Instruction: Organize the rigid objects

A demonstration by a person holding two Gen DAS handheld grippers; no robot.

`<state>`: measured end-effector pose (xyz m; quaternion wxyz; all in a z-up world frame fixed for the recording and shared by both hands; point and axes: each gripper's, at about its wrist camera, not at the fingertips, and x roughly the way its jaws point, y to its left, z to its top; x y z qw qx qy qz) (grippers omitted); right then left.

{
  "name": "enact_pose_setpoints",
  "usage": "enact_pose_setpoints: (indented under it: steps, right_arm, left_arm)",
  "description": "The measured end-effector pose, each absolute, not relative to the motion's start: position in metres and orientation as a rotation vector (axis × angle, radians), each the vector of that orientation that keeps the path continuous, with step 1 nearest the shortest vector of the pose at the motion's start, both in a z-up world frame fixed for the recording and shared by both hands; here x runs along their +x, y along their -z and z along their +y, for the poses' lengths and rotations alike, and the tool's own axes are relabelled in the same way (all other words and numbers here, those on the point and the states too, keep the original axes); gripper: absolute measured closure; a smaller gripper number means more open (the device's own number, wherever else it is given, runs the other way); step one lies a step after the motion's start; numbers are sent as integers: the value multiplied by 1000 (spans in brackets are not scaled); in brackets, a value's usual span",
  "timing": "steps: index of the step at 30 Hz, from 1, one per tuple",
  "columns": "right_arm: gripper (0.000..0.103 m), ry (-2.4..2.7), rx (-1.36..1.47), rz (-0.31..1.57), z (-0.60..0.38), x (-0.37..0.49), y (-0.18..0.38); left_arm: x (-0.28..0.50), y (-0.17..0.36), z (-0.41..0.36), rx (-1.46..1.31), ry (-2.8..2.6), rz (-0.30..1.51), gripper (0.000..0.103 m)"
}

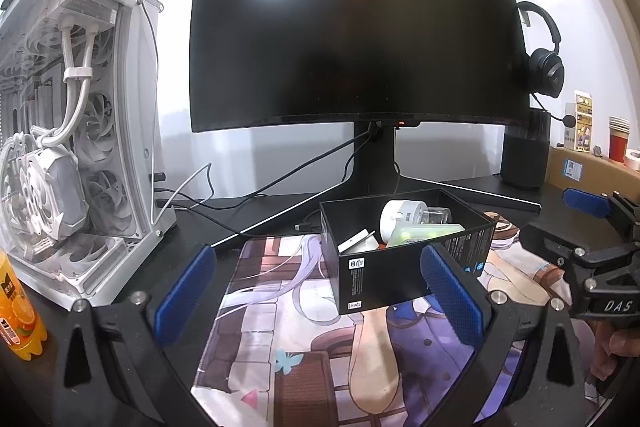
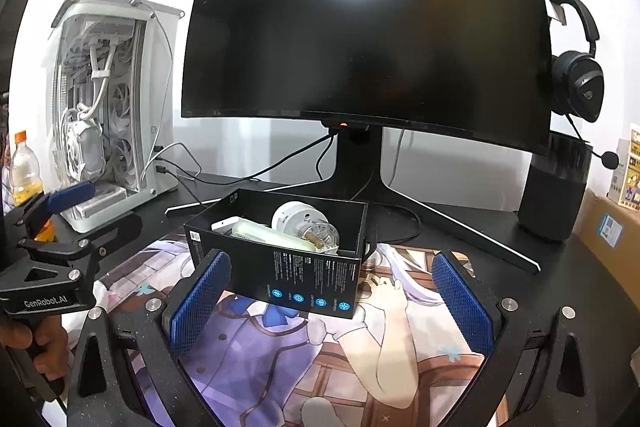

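Observation:
An open black box (image 1: 384, 275) (image 2: 312, 279) sits on the printed desk mat (image 1: 280, 327) (image 2: 320, 359). Inside lie a white round plug-like piece (image 1: 402, 217) (image 2: 294, 217), a clear small jar (image 1: 438, 215) (image 2: 324, 237), a pale green flat case (image 1: 424, 233) (image 2: 272, 237) and a white flat item (image 1: 356, 243) (image 2: 228, 223). My left gripper (image 1: 320, 291) is open just in front of the box, its right pad (image 1: 452, 291) over the box's near corner. My right gripper (image 2: 332, 303) is open too, nothing between its blue pads, the box just beyond.
A dark curved monitor (image 1: 352, 39) (image 2: 360, 43) stands behind the box. A white PC case (image 1: 72, 147) (image 2: 112, 107) is at left, an orange drink bottle (image 1: 16, 307) (image 2: 24, 171) beside it. Headset (image 1: 546, 67), black speaker (image 2: 556, 187) and cardboard box (image 1: 592, 175) stand at right.

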<state>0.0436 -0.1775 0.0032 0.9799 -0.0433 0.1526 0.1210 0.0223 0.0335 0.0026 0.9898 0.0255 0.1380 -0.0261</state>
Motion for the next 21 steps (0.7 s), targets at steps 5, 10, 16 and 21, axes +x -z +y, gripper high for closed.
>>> enact_pose_setpoints:
  steps: [5,10,16,21]
  right_arm:
    - [1,-243,-62,301,-182,42,-3]
    - [1,-245,-63,299,-182,41,-4]
    - [1,-244,-65,297,-182,41,-4]
    - [1,-246,-64,296,-182,41,-4]
  left_arm:
    - [23,-3,34,52,53,277,0]
    - [23,-3,33,53,52,277,0]
    - [23,-2,33,56,51,276,0]
    - [22,-2,34,54,51,276,0]
